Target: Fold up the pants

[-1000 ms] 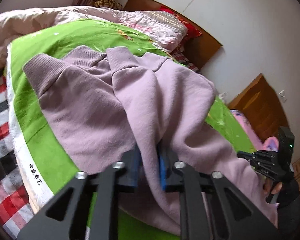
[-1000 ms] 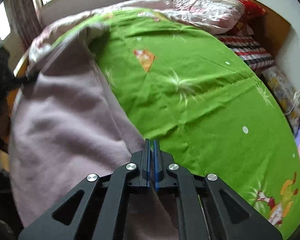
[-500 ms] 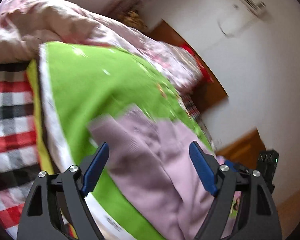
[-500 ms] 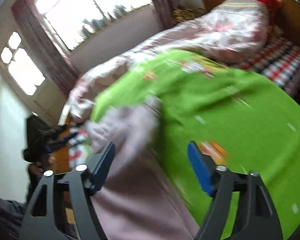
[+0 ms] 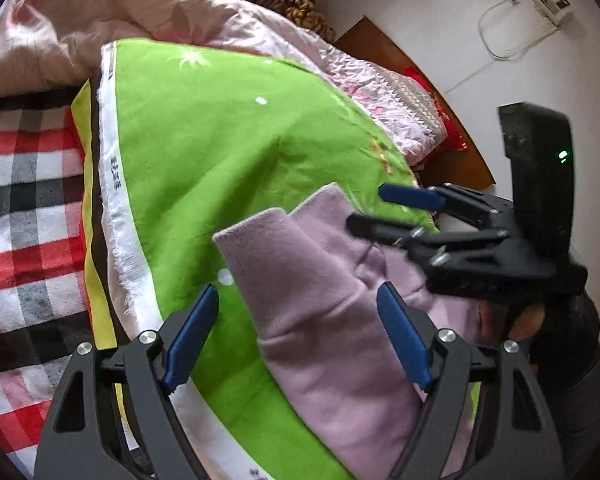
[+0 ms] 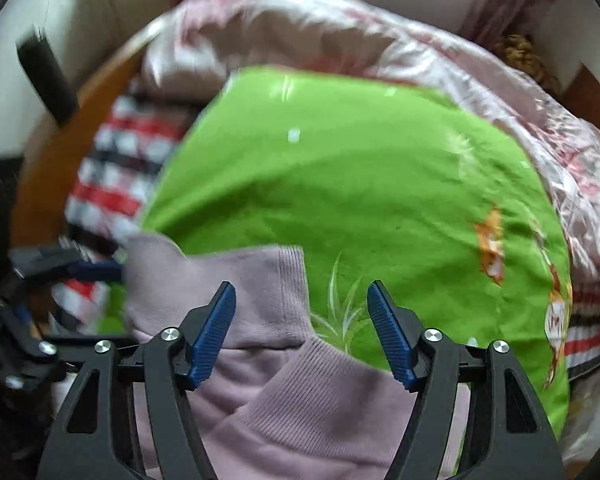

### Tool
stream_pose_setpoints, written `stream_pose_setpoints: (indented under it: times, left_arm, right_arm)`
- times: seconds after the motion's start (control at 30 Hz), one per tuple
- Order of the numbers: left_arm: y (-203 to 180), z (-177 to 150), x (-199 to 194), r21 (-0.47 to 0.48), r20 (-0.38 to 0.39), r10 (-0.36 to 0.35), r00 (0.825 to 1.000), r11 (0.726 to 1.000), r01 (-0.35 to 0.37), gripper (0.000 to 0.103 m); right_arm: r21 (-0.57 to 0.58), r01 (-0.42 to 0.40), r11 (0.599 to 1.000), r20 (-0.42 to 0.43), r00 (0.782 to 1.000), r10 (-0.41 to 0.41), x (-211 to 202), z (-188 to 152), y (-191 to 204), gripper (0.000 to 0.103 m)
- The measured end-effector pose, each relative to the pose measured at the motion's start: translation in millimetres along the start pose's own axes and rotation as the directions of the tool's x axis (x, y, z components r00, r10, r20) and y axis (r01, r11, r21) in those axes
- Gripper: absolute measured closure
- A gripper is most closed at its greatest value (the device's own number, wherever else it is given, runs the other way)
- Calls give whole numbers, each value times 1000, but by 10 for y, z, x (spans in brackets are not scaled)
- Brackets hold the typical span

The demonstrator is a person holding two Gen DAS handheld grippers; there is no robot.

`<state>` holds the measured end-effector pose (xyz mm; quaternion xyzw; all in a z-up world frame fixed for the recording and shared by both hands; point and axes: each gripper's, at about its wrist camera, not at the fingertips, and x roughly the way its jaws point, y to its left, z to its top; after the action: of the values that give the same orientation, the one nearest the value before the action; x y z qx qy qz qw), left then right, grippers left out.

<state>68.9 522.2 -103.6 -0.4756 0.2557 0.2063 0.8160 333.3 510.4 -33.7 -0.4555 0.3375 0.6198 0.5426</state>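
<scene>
The pants (image 5: 324, 320) lie lengthwise beneath both grippers, cuffs pointing away: left gripper (image 5: 300, 336) spread and empty, right gripper (image 6: 300, 332) closing, its fingers (image 6: 212, 336) gripping nothing.

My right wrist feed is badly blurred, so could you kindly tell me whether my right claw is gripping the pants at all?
Observer: No. In the left wrist view the right claw hovers over the pants. Its jaws are closing, with nothing pinched between them.
Operator: Thank you. And how does the left claw stand?
Observer: The left claw is open. Its pads sit either side of the nearer cuff without pressing on it.
</scene>
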Motion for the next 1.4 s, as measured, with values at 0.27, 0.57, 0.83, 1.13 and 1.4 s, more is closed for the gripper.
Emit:
stream_pose_setpoints:
  times: [0.27,0.57,0.83,1.13,1.4]
  left_arm:
    - [-71,38,44,50,-7,-25,1000,998,26,67]
    - [-212,299,228,143,58,201,978,968,-207,96]
    - [-124,279,93,90,105,339,935,933,-348,73]
    - [-458,372,154,26,-85,-194,977,980,197,37]
    - [-744,280,690,89,-228,-167,959,977,192,37]
  right_arm:
    - [-32,10,999,66,998,-8,-57,-196,65,90]
    - [85,60,995,162,984,-73,-263,-224,-262,91]
    - [225,-37,974,205,979,-10,-276,-267,-549,31]
    - [474,-213,854,270,959,89,-729,-1330,-1259,37]
    - [523,-319,791,291,938,186,-314,-1556,-1190,84]
